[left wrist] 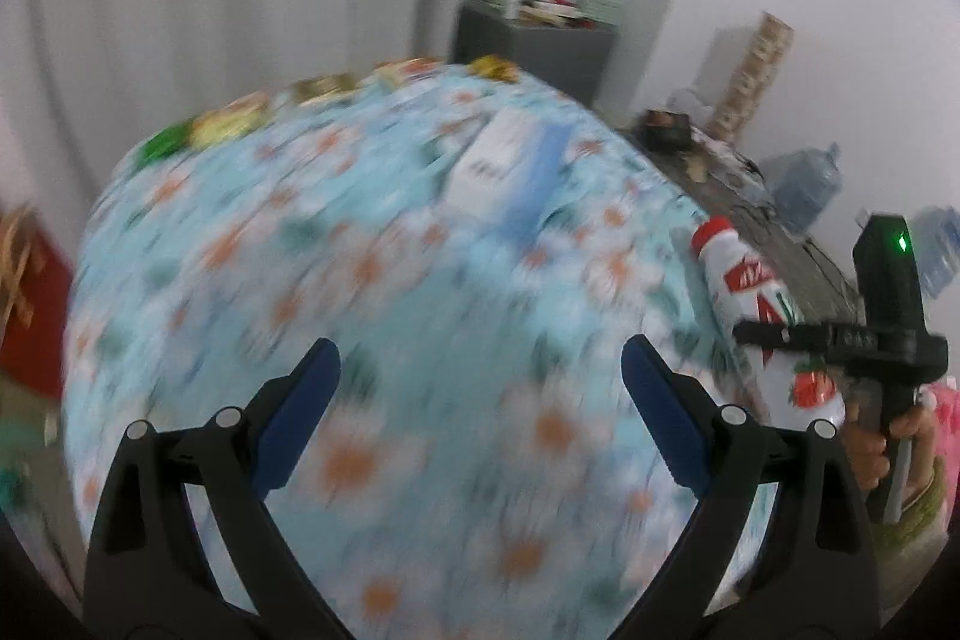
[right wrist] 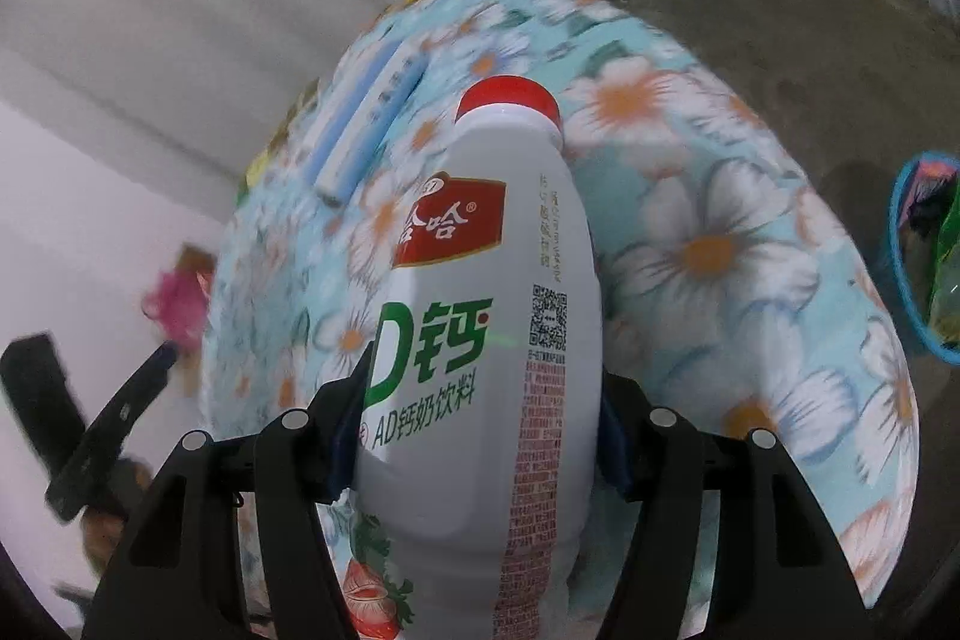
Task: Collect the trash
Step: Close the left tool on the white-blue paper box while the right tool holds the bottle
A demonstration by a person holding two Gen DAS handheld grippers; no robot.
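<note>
Clamped between my right gripper's (right wrist: 480, 430) pads, the bottle (right wrist: 480, 328) stands red cap up, lifted off the floral cloth (right wrist: 720, 232) near the table's right edge. My left gripper (left wrist: 480, 376) hangs spread wide, holding nothing, over bare cloth mid-table. Farther in lies a white box (left wrist: 510, 166); wrappers (left wrist: 228, 124) line the far edge. Off the right edge, a blue-rimmed bin (right wrist: 900, 244) sits on the floor.

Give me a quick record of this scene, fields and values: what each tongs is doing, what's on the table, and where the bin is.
left tongs: open, empty, above the floral cloth
right tongs: shut on the bottle
bottle: white, red cap, off the table
box: white and blue, lying on the cloth
wrappers: along the table's far edge
bin: blue rim, on the floor to the right
</note>
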